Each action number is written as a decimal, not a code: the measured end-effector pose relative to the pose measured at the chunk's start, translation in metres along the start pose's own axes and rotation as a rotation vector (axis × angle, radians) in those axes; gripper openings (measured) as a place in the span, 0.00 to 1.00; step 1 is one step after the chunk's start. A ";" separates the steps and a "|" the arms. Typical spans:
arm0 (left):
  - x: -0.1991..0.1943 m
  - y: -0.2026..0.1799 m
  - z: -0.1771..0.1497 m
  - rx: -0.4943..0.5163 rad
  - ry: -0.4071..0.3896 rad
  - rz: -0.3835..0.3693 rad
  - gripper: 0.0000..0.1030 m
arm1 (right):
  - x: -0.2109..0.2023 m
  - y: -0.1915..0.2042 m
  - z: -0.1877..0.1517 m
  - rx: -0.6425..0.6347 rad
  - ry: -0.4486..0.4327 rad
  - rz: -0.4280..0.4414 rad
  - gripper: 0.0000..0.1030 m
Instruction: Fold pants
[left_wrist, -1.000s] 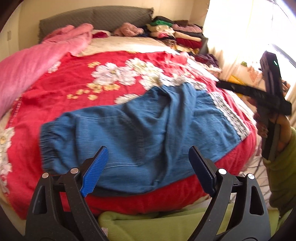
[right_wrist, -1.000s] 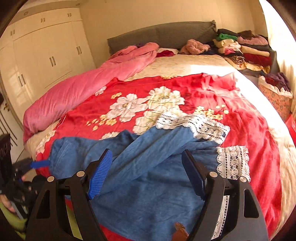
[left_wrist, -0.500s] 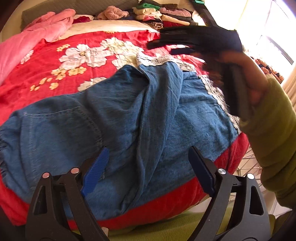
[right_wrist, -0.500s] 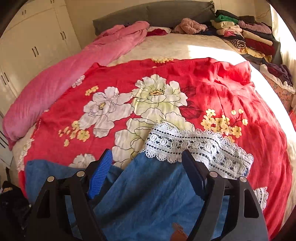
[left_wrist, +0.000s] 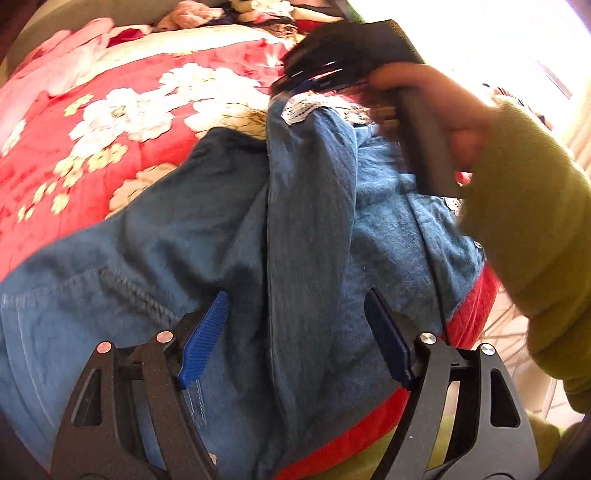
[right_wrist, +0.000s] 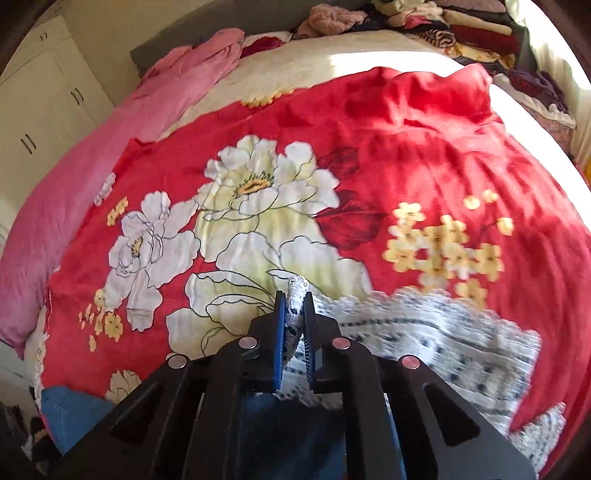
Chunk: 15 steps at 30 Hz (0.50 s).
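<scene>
1. On the near part of the bed, one pair of blue denim pants with white lace-trimmed cuffs (left_wrist: 303, 229) lies spread over a red blanket printed with large white and yellow flowers (right_wrist: 424, 155).
2. In the left wrist view the pants' long axis runs from near left to far right: the gathered waist end sits near left, the lace cuffs far right. One leg is raised into a long fold that runs from near to far.
3. The right gripper (right_wrist: 294, 317) is clenched on the white lace edge (right_wrist: 424, 332) of one cuff; a tuft of lace sticks out beyond its fingertips.
4. The left gripper (left_wrist: 295, 332) hovers just above the denim with its two blue-padded fingers (left_wrist: 205, 339) spread wide, grasping nothing.
5. Beyond the blanket lie one long pink quilt (right_wrist: 92, 158) along the left side and a cream sheet (right_wrist: 332, 62) at the far end.
6. A pile of folded clothes (right_wrist: 461, 22) sits at the far right; white wardrobe doors (right_wrist: 44, 107) stand at the left.
</scene>
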<state>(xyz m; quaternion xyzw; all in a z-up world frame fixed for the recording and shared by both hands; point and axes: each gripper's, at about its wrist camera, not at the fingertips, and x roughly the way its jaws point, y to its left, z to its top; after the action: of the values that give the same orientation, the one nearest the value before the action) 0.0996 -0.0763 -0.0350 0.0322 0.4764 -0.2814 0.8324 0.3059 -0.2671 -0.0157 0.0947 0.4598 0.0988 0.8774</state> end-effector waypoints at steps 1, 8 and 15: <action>0.001 0.001 0.003 0.013 0.005 -0.007 0.65 | -0.016 -0.007 -0.005 0.022 -0.018 0.005 0.08; -0.002 -0.015 0.003 0.115 0.011 -0.013 0.24 | -0.124 -0.056 -0.063 0.133 -0.114 -0.050 0.08; -0.018 -0.033 -0.008 0.210 -0.086 0.107 0.01 | -0.163 -0.085 -0.115 0.178 -0.142 -0.043 0.08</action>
<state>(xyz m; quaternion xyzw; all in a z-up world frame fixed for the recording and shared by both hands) 0.0700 -0.0932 -0.0176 0.1325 0.4055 -0.2860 0.8580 0.1276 -0.3831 0.0265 0.1690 0.4053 0.0317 0.8979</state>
